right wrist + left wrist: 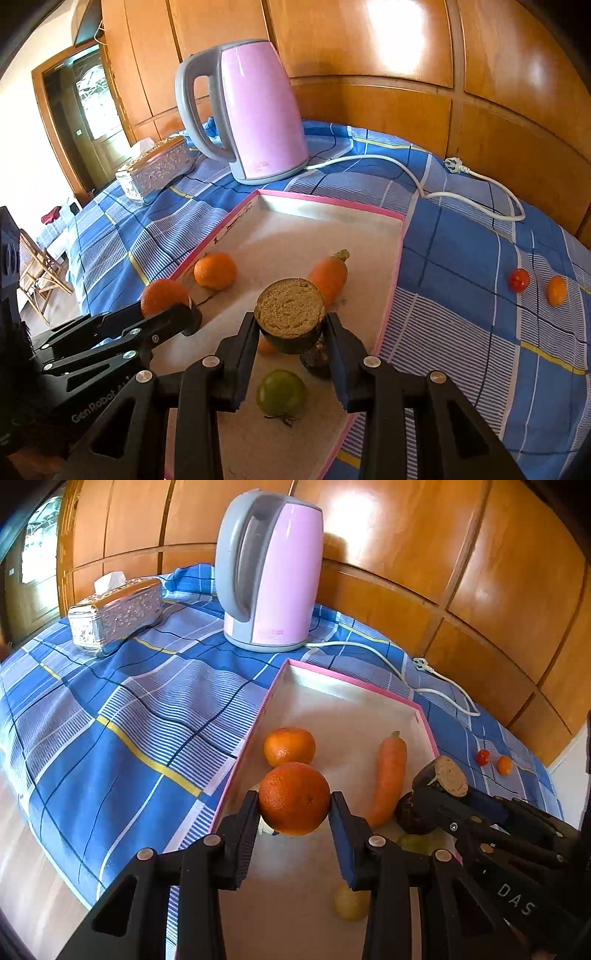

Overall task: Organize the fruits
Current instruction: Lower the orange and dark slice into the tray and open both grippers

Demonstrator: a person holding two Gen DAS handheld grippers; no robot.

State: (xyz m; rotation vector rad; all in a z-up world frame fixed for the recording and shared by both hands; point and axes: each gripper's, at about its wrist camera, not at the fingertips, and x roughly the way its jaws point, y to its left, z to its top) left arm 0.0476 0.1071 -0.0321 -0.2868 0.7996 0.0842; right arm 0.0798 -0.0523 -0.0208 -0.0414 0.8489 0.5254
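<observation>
The left tool point(294, 805) is clenched on an orange point(294, 798), gripped across its middle above the near left part of the pink tray point(352, 682). The orange looks firm, round and a little slippery. The right tool point(291, 328) grips a dark cut fruit point(290, 314), probably softer, just above the tray.
</observation>
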